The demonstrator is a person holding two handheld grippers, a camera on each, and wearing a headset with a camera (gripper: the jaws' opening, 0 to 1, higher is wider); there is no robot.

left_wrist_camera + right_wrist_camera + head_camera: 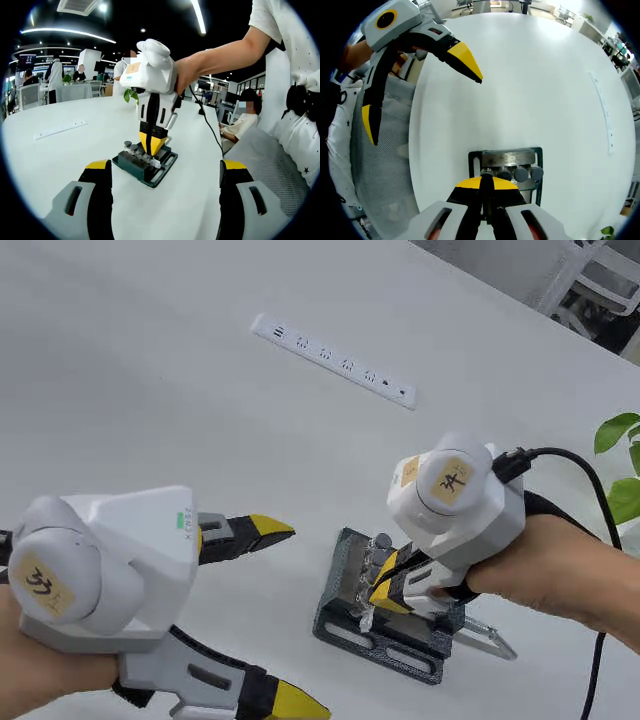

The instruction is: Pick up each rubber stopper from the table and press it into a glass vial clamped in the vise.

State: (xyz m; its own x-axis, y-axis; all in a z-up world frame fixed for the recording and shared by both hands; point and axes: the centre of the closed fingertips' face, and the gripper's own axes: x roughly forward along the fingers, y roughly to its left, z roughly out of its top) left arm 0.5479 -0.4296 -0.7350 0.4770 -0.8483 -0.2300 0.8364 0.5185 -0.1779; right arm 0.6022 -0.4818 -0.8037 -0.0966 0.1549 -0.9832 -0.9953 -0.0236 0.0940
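Observation:
A dark grey vise (375,640) stands on the white table and clamps a row of glass vials (381,548) with grey rubber stoppers (520,174) in their tops. My right gripper (378,592) points straight down onto the near end of that row. Its yellow tips are shut together on top of a vial, and I see nothing between them (485,182). My left gripper (285,615) hovers to the left of the vise, clear of it, with its jaws wide open and empty (164,167). From there I see the right gripper (151,145) over the vise (160,172).
A white power strip (333,361) lies on the table beyond the vise. A black cable (590,480) trails from the right gripper off the right side. Green plant leaves (622,455) reach in at the right edge. Chairs stand past the far table edge.

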